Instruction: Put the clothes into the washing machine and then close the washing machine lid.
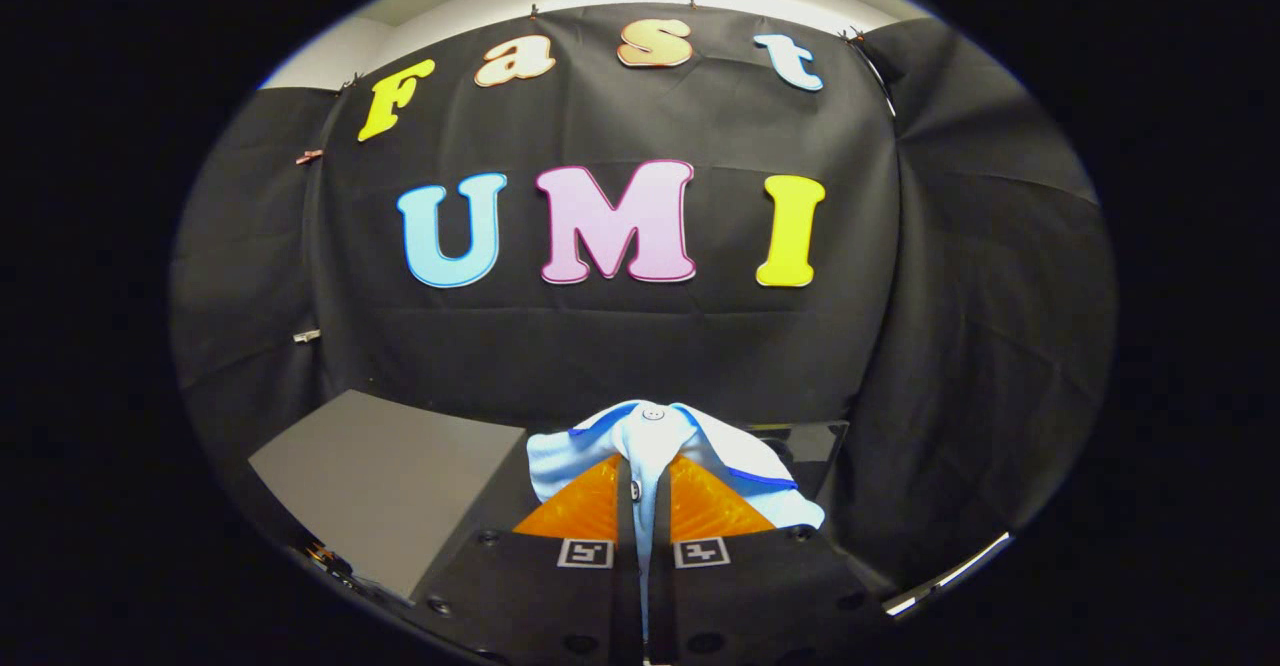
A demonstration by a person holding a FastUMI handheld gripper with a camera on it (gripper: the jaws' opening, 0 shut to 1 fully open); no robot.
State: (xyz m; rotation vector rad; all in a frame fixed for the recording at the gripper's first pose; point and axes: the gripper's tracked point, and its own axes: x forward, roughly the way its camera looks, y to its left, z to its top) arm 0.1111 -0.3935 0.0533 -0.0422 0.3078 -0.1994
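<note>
- One garment (655, 441), a pale blue shirt with darker blue trim and two small buttons showing, is hanging pinched between the two fingers, its cloth bunching up and spilling just ahead of them.
- The gripper (643, 506) is clenching on that garment, both fingers (585, 511) pressing the fabric from either side, with only a thin strip of cloth running down the gap.
- One grey flat panel (390, 486) is lying tilted beside the fingers, on their left.
- One dark glossy surface (810, 441) is showing just beyond the garment, on the right.
- The black cloth wall (620, 346) is standing behind everything.
</note>
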